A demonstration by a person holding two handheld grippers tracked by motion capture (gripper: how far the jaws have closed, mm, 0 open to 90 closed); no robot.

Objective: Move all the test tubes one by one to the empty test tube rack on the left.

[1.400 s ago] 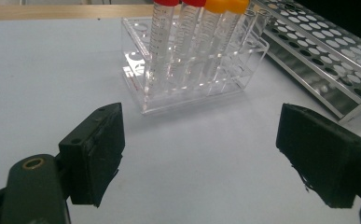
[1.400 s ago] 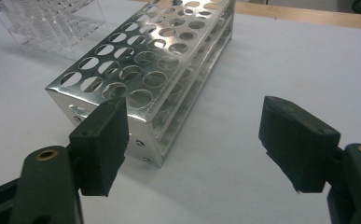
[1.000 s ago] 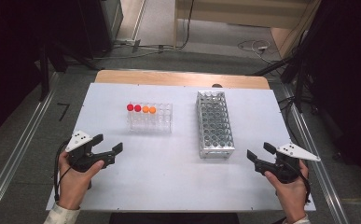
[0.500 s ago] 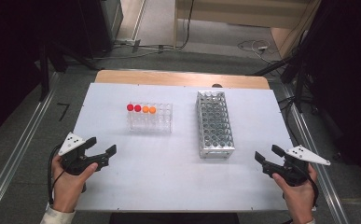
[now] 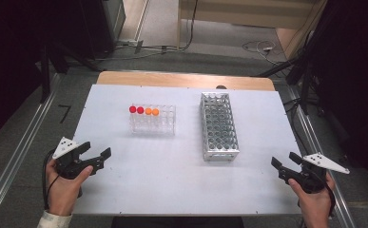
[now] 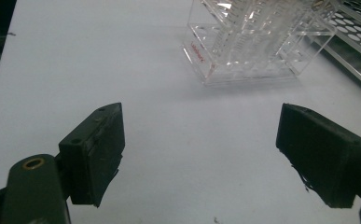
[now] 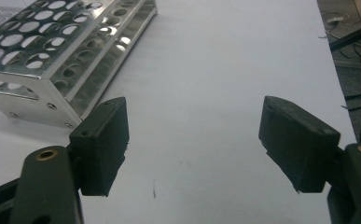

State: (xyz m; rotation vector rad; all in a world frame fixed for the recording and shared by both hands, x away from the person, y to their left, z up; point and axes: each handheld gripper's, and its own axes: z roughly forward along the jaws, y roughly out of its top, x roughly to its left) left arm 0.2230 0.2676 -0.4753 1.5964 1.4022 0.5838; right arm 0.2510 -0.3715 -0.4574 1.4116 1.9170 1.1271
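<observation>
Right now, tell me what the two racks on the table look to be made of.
The clear rack looks like transparent acrylic or similar hard plastic, glossy: the table shows through its walls, and edges catch highlights in the left gripper view. The metal rack looks like bright sheet metal, perhaps aluminium or steel: silvery, reflective, with punched round holes and small screws at its corner.

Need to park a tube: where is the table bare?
Bare: the strip between the clear rack and the metal rack, and the near table between both grippers. The clear rack's back-left row is crowded with capped tubes.
</observation>
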